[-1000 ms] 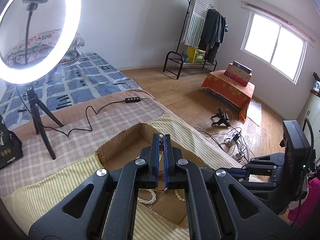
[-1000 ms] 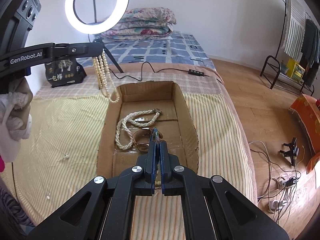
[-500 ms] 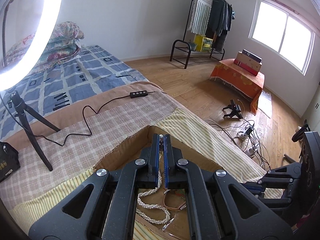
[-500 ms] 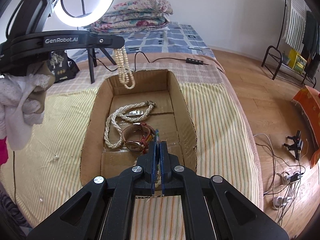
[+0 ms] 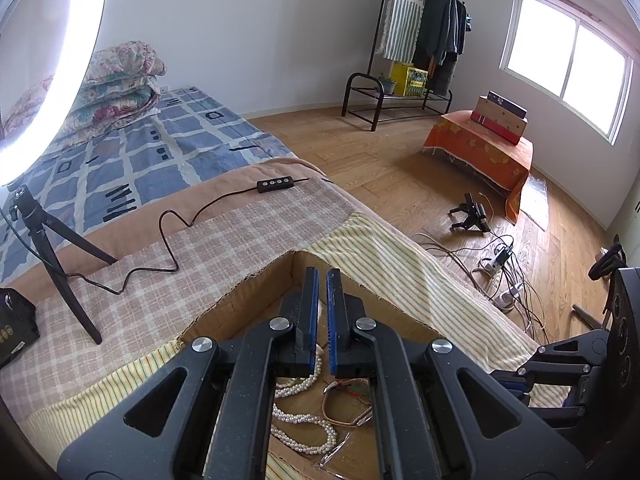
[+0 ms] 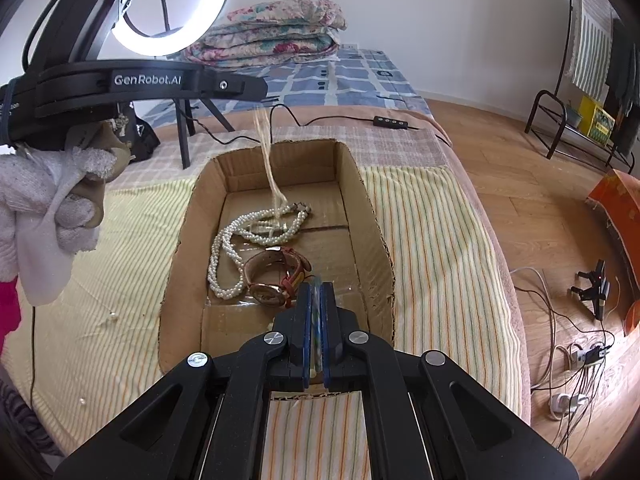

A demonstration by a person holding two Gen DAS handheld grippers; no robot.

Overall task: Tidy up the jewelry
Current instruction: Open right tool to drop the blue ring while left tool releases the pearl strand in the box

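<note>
Right wrist view: the right claw (image 6: 316, 286) hangs over the near end of an open cardboard box (image 6: 376, 240). It is clenched on what looks like a pale sliver (image 6: 316, 340) between its blue pads; what that sliver is cannot be told. Just ahead and to its left a brown-strapped wristwatch (image 6: 276, 276) lies on the box floor, touching a coiled pearl necklace (image 6: 224, 256) that runs toward the far wall.

Above the far half of the box, the left claw (image 6: 256, 88) is held in a white-gloved hand (image 6: 48, 208) with its jaws pressed together. A blurred pearl strand (image 6: 270, 160) runs from just beneath its tip almost straight down. The strand's long axis is near upright, and its lower end meets the necklace heap inside the box. The blur hides the pinch itself, but the claw appears to grasp the strand's top end.

From the left wrist view, the same left claw (image 5: 322, 272) points down past the box's far corner, with pearls showing below its fingers.

The strand hangs from the left claw and lies well ahead of the right one. Letting it down into the box is therefore most likely the left hand's job. The box sits on a striped cloth over the bed (image 6: 432, 240).
</note>
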